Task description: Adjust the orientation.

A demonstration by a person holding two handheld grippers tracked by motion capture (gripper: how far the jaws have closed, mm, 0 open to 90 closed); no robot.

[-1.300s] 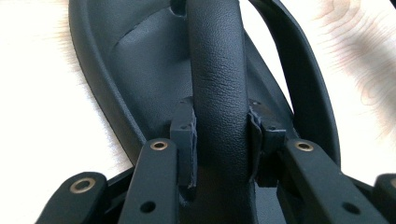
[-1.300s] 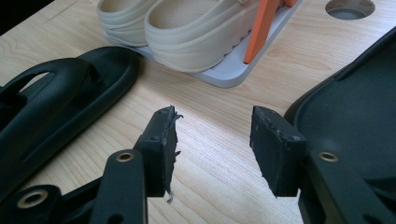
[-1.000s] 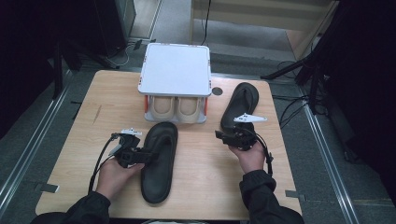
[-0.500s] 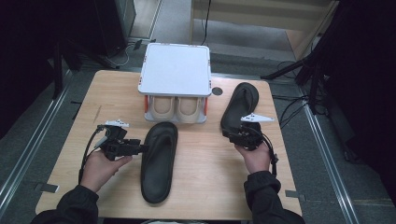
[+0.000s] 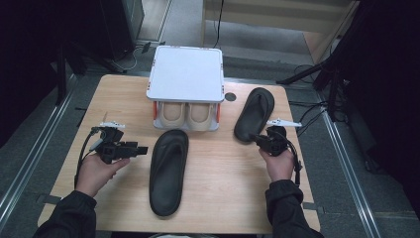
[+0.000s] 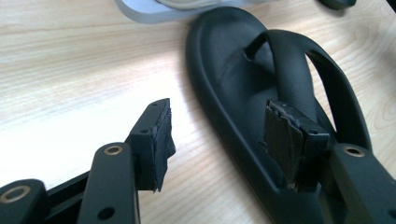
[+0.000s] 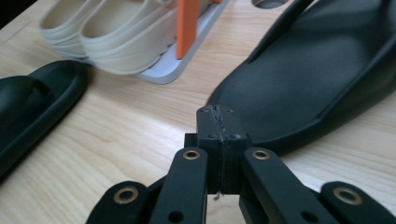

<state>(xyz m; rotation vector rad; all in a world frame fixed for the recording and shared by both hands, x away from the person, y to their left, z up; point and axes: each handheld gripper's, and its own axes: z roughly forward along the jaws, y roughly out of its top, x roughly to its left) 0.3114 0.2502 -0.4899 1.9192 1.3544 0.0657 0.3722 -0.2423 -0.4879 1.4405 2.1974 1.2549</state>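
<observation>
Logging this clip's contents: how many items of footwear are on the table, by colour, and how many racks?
Black rubber flip-flops: 2, one mid-table, one at the right
Beige slip-on shoes: 2, side by side under the rack's top
White two-tier shoe rack with orange posts: 1
Total: 5

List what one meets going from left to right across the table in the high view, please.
Left gripper → black flip-flop lying flat → white rack with beige slippers → second black flip-flop → right gripper.
</observation>
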